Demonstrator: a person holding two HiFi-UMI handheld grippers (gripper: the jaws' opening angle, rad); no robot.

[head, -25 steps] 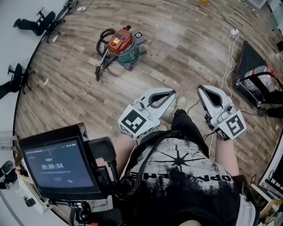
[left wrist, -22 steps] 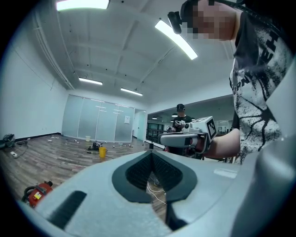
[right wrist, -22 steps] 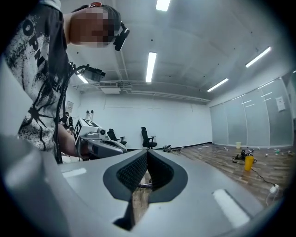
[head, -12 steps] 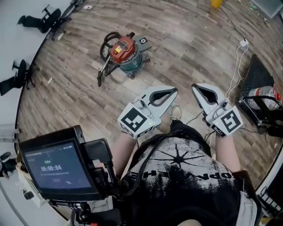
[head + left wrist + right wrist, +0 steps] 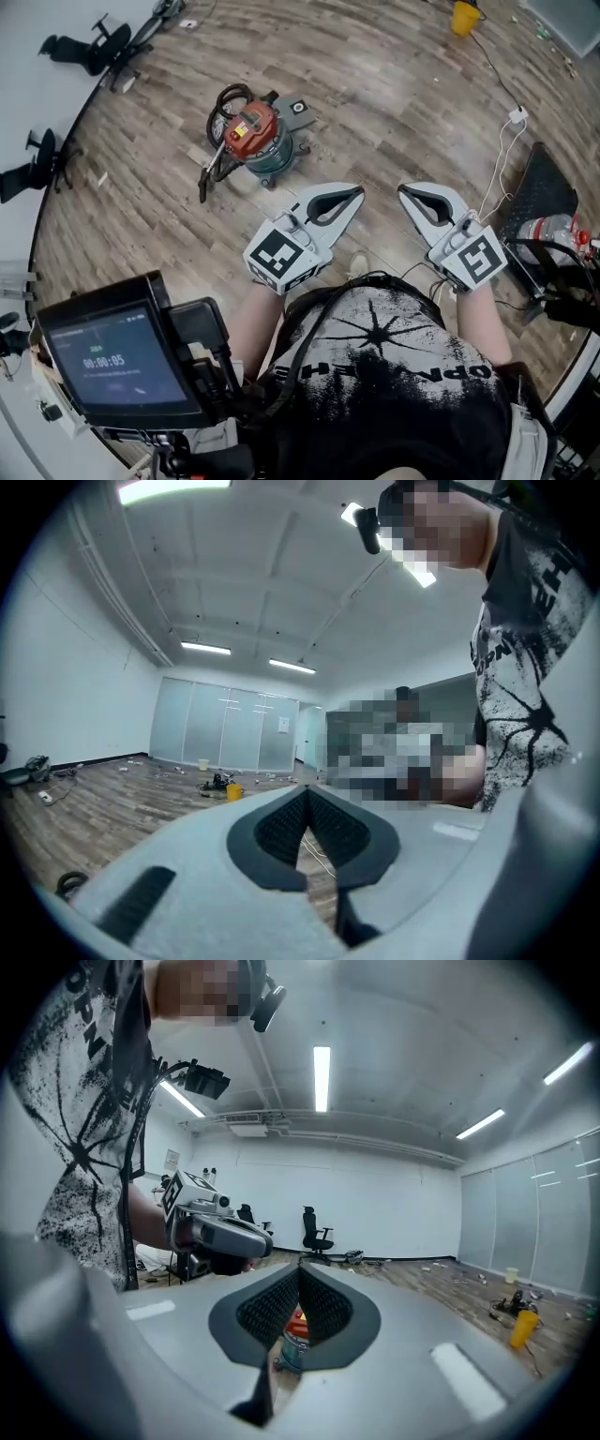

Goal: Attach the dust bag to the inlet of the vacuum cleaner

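The vacuum cleaner [image 5: 251, 137], a red-topped teal canister with a black hose coiled at its side, stands on the wood floor ahead of me. A flat grey piece with a round hole [image 5: 296, 107] lies against its far side; it may be the dust bag. My left gripper [image 5: 360, 191] and right gripper [image 5: 402, 193] are held side by side in front of my body, well short of the vacuum, both shut and empty. In the right gripper view the vacuum [image 5: 293, 1328] shows through the gap below the shut jaws, with the left gripper [image 5: 221, 1233] beside it.
A yellow bucket [image 5: 465, 17] stands far back. A white cable with a plug block [image 5: 514, 117] runs across the floor on the right, near a black rack holding a bottle [image 5: 548, 225]. Black stands [image 5: 89, 47] line the left wall. A monitor [image 5: 117, 361] hangs at my left.
The vacuum has come lower and nearer in the head view as I move toward it. Both grippers travelled along, still shut. The yellow bucket came into view.
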